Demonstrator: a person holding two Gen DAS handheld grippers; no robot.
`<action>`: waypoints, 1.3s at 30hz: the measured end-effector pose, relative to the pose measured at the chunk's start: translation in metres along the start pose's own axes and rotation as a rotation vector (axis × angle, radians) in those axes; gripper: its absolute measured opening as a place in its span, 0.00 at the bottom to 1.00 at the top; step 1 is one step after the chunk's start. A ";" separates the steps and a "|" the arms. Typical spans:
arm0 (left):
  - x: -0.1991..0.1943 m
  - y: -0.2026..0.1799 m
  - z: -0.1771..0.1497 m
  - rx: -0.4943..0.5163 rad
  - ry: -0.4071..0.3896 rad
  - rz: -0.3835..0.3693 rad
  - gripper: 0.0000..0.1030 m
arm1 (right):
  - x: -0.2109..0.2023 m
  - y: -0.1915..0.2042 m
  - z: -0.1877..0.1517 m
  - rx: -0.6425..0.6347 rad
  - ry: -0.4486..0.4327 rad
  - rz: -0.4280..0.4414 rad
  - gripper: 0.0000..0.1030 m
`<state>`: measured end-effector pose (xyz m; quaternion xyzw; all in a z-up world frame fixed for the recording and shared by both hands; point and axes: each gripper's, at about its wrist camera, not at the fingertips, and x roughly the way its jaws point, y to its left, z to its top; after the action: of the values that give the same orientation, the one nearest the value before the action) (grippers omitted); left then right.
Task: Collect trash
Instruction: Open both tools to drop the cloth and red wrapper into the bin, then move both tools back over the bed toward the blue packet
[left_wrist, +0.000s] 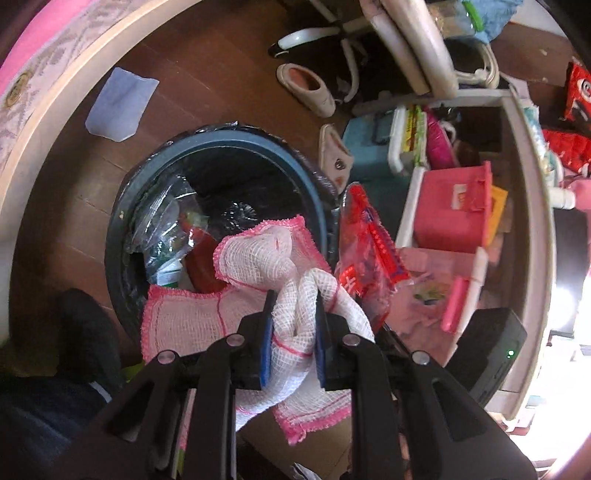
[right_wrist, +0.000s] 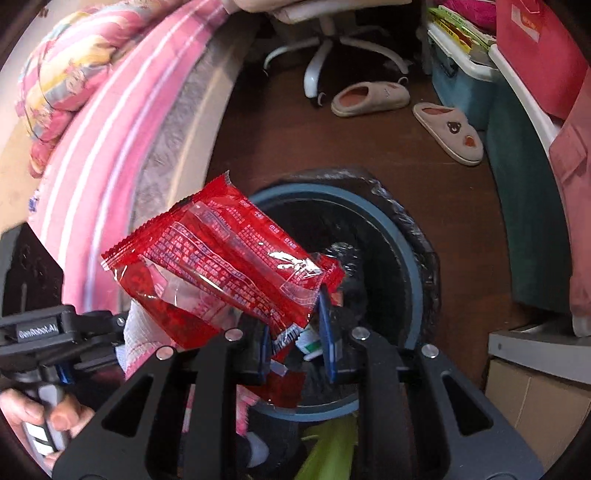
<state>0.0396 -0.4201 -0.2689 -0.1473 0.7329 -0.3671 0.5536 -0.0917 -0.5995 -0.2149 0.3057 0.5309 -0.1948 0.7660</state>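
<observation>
Above the bin: my left fingers clamp the cloth; my right fingers, parted, carry the red wrapper.

We see a dark wooden floor, a pink-striped bed at left, and a white swivel chair base.

Two slippers on wooden floor, office chair base.
</observation>
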 end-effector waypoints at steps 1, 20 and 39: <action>0.004 0.001 0.002 0.002 0.008 0.008 0.17 | 0.005 -0.002 -0.001 0.005 0.008 -0.008 0.22; -0.004 0.011 0.009 -0.132 -0.018 0.060 0.86 | 0.002 -0.012 0.010 0.026 -0.007 -0.098 0.67; -0.221 -0.037 -0.038 0.003 -0.637 -0.189 0.89 | -0.167 0.160 0.035 -0.289 -0.444 0.185 0.83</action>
<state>0.0737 -0.2937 -0.0836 -0.3211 0.5054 -0.3532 0.7188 -0.0275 -0.5092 -0.0088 0.1905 0.3423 -0.1085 0.9137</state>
